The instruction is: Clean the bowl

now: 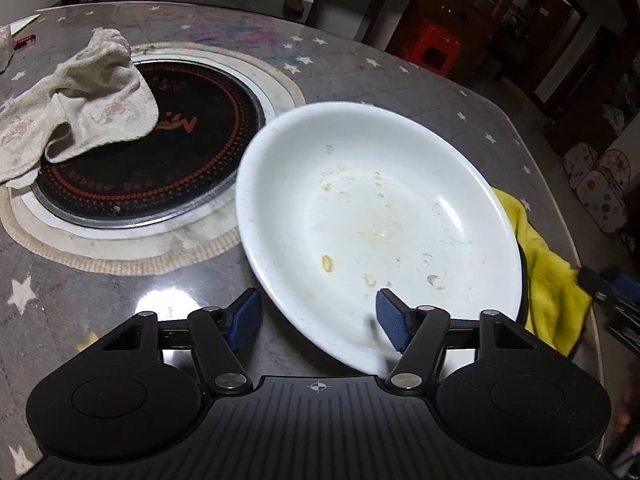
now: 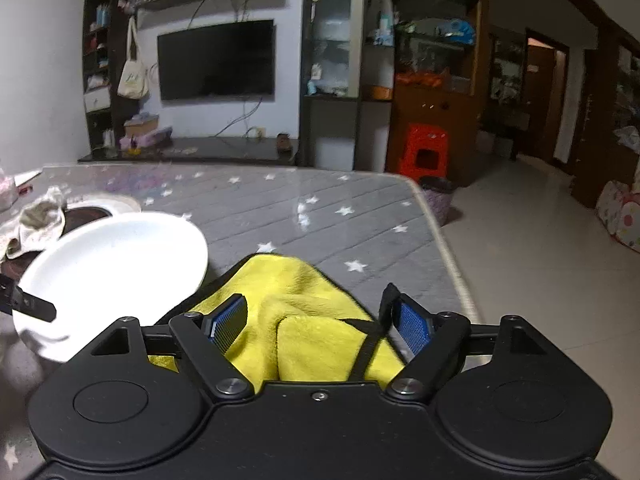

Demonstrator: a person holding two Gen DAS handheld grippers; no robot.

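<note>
White bowl [image 1: 376, 220]: tilted on the desk [image 1: 120, 304], soiled with dried yellow specks; your landmark.
Left hand-held gripper [image 1: 320, 320]: jaws apart, straddling the bowl's near rim; close on the rim before you wipe, so the bowl cannot slide.
Right hand-held gripper [image 2: 320, 320]: jaws spread over the yellow cloth [image 2: 304, 320], not pinching it; gather a thick fold first.
Yellow cloth: just right of the bowl, partly under its rim.
Beige rag [image 1: 76, 100]: left of the bowl, draped on the black cooktop [image 1: 160, 160]; keep clear.
</note>
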